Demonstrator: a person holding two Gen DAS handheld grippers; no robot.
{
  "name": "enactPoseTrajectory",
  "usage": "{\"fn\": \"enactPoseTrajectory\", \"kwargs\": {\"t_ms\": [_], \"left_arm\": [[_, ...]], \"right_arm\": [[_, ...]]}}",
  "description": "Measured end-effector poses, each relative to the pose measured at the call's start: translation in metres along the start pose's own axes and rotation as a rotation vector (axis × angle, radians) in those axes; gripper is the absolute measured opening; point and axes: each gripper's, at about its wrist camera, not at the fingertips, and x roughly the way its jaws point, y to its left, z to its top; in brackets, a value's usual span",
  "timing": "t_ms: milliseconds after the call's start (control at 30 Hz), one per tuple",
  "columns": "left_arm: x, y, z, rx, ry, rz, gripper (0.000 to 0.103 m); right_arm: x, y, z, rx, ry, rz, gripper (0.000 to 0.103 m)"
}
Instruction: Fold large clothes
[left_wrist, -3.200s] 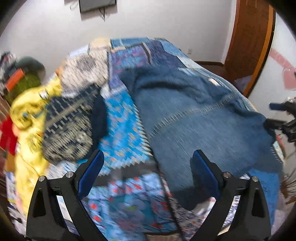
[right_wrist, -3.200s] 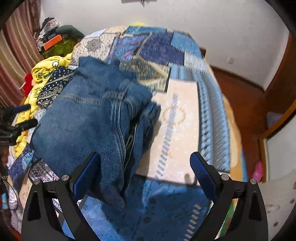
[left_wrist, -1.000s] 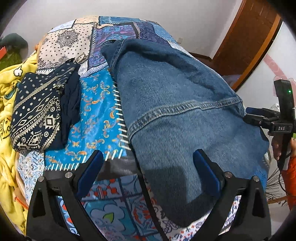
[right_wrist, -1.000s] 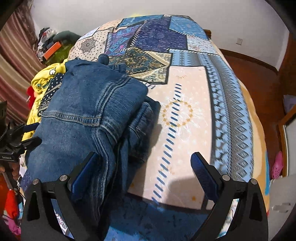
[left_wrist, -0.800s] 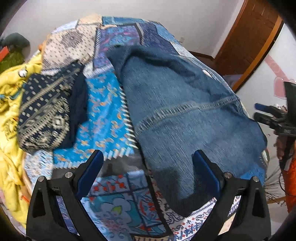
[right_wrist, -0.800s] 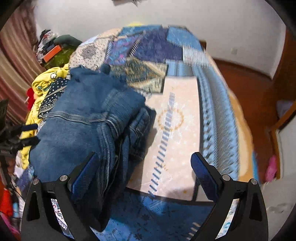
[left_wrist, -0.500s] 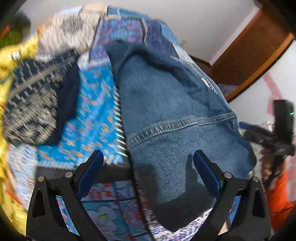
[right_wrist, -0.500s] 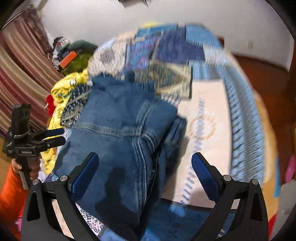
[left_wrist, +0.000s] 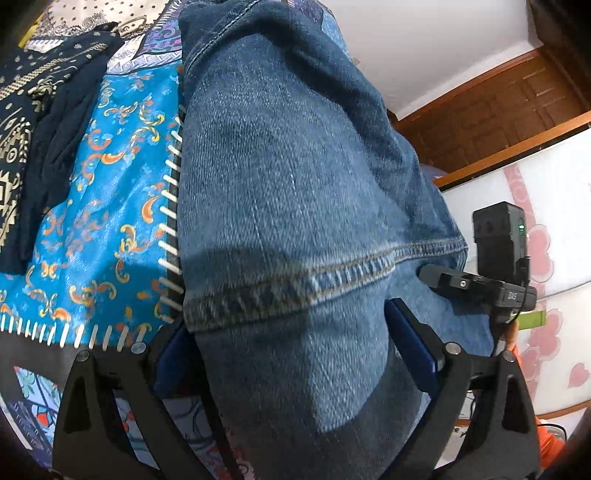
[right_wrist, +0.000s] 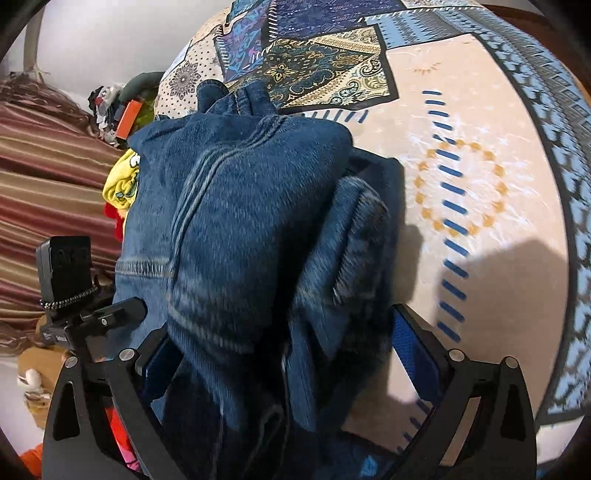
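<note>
Right wrist: jeans motion-blurred.

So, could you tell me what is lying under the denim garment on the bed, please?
The patchwork bedspread shows beside and beyond the denim garment, so the garment rests on it. More folded denim shows beneath its top layer. Anything else under it is hidden.

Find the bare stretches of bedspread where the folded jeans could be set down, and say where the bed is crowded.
Free: the cream panel right of the jeans, and a narrower blue floral patch between the jeans and the dark patterned garment. Crowded: the bed's left edge, with a yellow garment and more clothes.
</note>
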Motion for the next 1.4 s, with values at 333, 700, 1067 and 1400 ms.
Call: {"fn": "enactPoseTrajectory", "kwargs": {"t_ms": [333,700,1067,1400], "left_arm": [[-0.010,0.013,0.008,0.008,-0.056,-0.007,0.069],[-0.068,-0.016,0.005,0.119,-0.169,0.020,0.045],[-0.178,-0.019,0.018,0.157,-0.376,0.037,0.044],[-0.247,0.045,0.038,0.126,-0.472,0.085,0.044]], "right_arm": [[-0.001,0.001,0.000,0.016,-0.009,0.038,0.074],[-0.027,0.062,0.000,-0.115,-0.082,-0.009,0.036],[-0.035,0.160,0.032,-0.246,-0.188,0.058,0.034],[0.012,0.233,0.072,-0.335,-0.194,0.098,0.034]]}}
